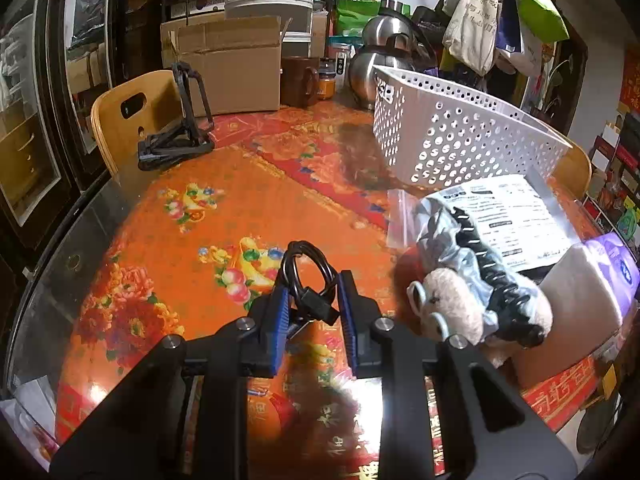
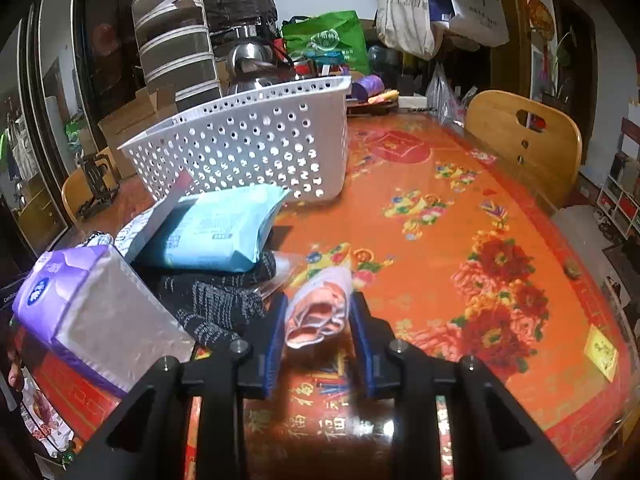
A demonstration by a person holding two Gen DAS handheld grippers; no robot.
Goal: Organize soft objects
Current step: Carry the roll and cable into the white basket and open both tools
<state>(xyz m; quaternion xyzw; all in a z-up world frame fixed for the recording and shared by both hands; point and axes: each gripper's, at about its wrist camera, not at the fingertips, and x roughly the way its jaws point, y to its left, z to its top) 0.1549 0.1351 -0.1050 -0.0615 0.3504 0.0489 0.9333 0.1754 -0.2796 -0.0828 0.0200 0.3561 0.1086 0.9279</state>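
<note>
Left gripper (image 1: 312,300) clamped on coiled black cable (image 1: 306,280), above table. Right gripper (image 2: 318,316) pinches bagged pink cloth (image 2: 320,312). Risk: slippery bag slipping before white basket (image 2: 256,140); cable loop snagging rim.

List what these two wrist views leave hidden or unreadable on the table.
- Inside of the white basket: both views show only its perforated outer walls.
- Plush toy, left wrist view: a crumpled grey bag and black cord cover its body.
- Print on the blue packet, right wrist view: too small to read.
- Table's near edge: the grippers block it.
</note>
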